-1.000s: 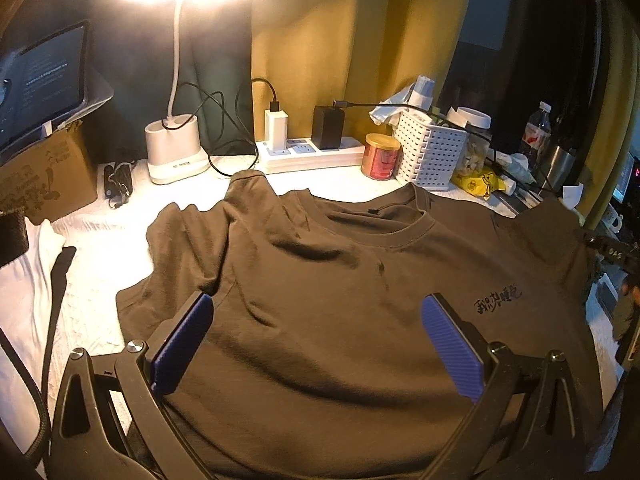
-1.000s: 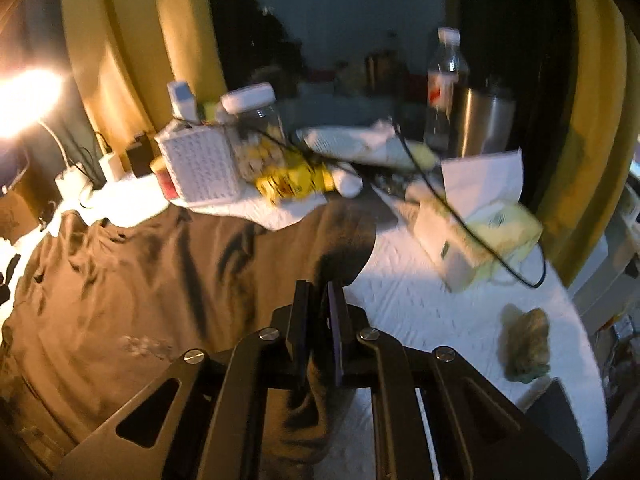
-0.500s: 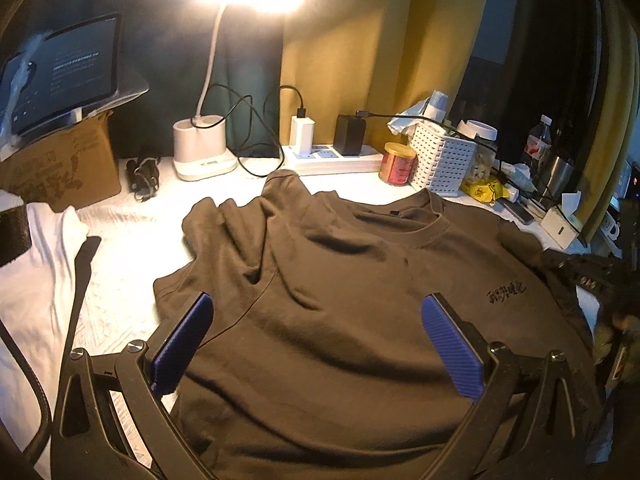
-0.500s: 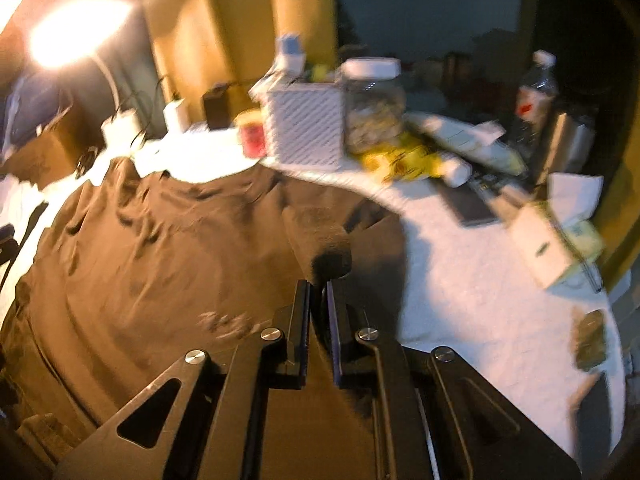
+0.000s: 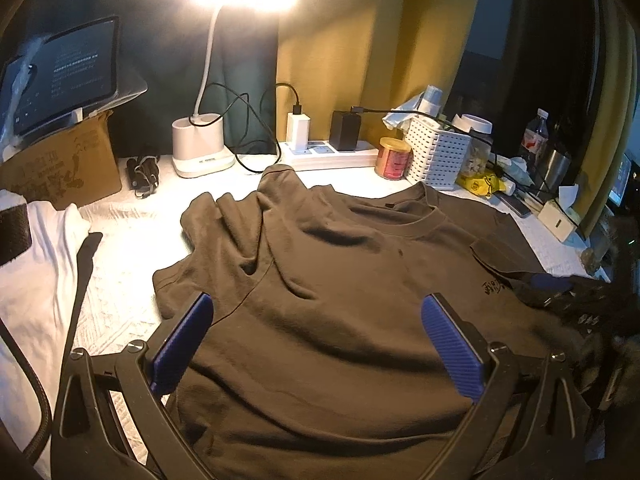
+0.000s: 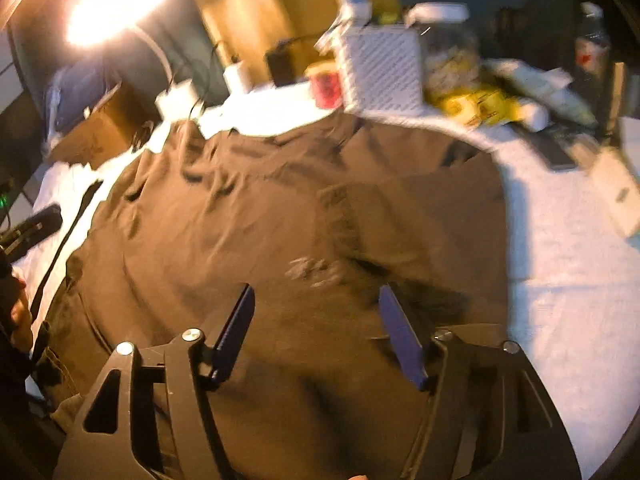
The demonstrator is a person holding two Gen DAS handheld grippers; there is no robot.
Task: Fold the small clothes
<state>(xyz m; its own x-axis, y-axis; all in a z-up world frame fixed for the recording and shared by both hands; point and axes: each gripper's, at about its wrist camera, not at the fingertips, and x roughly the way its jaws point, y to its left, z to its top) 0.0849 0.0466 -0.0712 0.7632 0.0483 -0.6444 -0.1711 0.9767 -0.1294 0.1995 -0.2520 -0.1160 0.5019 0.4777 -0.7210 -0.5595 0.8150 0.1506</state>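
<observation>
A brown T-shirt (image 5: 340,320) lies front up on the white table cover, its collar toward the back. Its right sleeve (image 6: 400,220) is folded inward onto the chest, beside the small printed logo (image 6: 316,272). The left sleeve (image 5: 224,232) lies rumpled and spread out. My left gripper (image 5: 316,336) is open and empty, low over the shirt's lower body. My right gripper (image 6: 318,328) is open and empty, just above the shirt near the logo. It also shows at the right edge of the left wrist view (image 5: 560,292). The right wrist view is blurred.
A desk lamp (image 5: 202,148), power strip (image 5: 332,156), red tin (image 5: 394,158), white basket (image 5: 438,154) and bottles line the back. A cardboard box (image 5: 60,168) with a tablet stands back left. A white garment (image 5: 36,280) lies at left. A tissue box (image 5: 558,220) sits at right.
My right gripper carried the right sleeve inward over the chest, then opened and let it go. The left gripper drew back a little and stayed open.
</observation>
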